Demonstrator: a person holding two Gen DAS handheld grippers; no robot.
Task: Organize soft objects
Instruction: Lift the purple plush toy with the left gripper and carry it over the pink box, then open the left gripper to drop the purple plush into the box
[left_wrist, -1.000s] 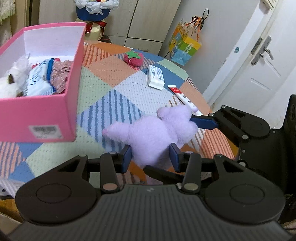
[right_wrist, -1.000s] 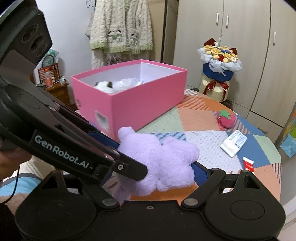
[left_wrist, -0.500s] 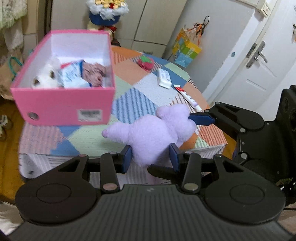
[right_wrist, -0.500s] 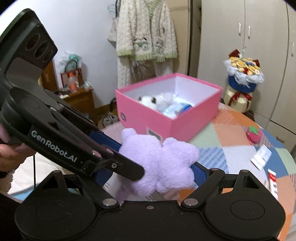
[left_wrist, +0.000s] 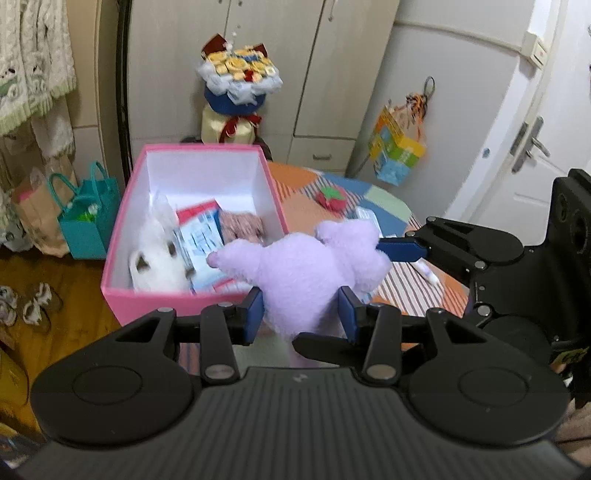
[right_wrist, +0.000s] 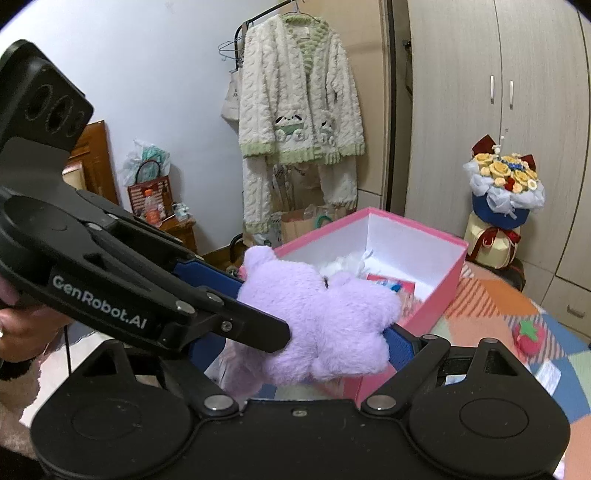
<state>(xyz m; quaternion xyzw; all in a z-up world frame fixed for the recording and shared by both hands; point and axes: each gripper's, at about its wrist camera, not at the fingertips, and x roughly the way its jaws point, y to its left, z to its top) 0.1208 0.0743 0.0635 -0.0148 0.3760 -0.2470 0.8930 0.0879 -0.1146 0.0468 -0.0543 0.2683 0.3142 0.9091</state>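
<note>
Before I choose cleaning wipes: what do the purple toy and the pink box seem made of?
Purple toy: plush fabric, fuzzy matte pile, dented by the pads. Pink box: likely cardboard, thin stiff walls, smooth pink outside, plain white inside.

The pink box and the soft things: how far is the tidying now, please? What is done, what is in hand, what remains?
Done: the pink box already holds a white plush, a pinkish cloth and a printed packet. In hand: the purple plush, clamped by both the left gripper and the right gripper, is lifted at the box's near edge, not yet inside. Left: the red strawberry toy lies on the patchwork table.
</note>
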